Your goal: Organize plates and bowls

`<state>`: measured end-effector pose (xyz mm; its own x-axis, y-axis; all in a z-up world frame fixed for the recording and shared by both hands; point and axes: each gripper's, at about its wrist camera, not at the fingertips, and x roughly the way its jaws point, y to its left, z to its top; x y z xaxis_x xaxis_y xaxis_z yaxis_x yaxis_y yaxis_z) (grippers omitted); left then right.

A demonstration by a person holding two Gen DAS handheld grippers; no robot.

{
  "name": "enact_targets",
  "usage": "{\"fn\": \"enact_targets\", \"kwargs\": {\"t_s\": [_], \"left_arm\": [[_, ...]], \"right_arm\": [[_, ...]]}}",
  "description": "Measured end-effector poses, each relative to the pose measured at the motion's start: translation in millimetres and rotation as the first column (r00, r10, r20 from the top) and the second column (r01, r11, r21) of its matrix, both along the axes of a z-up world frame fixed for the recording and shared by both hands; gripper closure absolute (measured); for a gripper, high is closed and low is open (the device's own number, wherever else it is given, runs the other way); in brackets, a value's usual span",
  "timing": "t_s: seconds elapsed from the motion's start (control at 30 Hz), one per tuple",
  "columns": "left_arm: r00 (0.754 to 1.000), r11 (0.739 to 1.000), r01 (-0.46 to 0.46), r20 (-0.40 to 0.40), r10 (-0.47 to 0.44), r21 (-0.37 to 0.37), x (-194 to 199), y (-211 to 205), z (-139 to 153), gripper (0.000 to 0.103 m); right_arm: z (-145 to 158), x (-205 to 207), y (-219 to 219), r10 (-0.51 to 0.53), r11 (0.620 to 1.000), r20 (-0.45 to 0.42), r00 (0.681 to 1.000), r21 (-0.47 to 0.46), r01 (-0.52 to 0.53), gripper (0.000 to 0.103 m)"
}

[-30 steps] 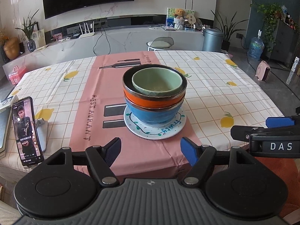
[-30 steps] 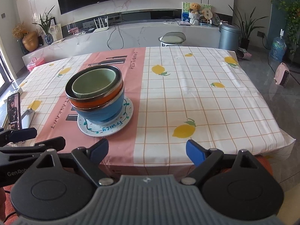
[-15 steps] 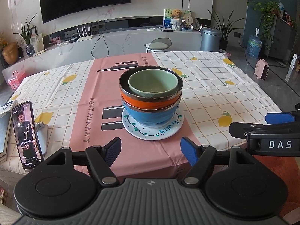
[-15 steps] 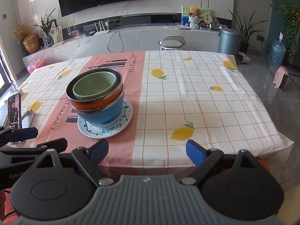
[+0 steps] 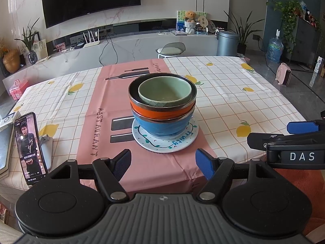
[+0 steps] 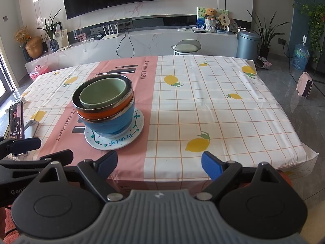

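Observation:
A stack stands on the pink strip of the tablecloth. At the bottom is a white plate (image 5: 165,142) (image 6: 113,140) with "fruity" lettering. A blue bowl (image 5: 162,125) (image 6: 110,125) sits on it, with an orange bowl (image 5: 160,110) (image 6: 99,112) inside that. A pale green bowl (image 5: 165,92) (image 6: 101,95) rests on top. My left gripper (image 5: 163,163) (image 6: 40,150) hangs open in front of the stack, just off the table's near edge. My right gripper (image 6: 159,162) (image 5: 270,133) is open too, to the right of the stack. Neither touches anything.
A phone (image 5: 28,148) (image 6: 16,120) stands upright on a holder at the table's left edge. The lemon-print cloth (image 6: 213,109) covers the right half of the table. A stool (image 5: 170,50) stands behind the far edge.

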<state>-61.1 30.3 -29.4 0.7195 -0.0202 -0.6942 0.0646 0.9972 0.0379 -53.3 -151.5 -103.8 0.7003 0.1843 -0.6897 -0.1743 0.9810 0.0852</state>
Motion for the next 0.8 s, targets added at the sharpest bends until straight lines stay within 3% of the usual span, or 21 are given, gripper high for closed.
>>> {"fn": "enact_targets", "kwargs": {"t_s": [0.8], "left_arm": [[1.000, 1.000, -0.008, 0.018, 0.008, 0.002, -2.0, 1.8, 3.3, 0.020]], "right_arm": [[2.8, -0.9, -0.7, 0.002, 1.000, 0.007, 1.000, -0.001, -0.002, 0.015]]}}
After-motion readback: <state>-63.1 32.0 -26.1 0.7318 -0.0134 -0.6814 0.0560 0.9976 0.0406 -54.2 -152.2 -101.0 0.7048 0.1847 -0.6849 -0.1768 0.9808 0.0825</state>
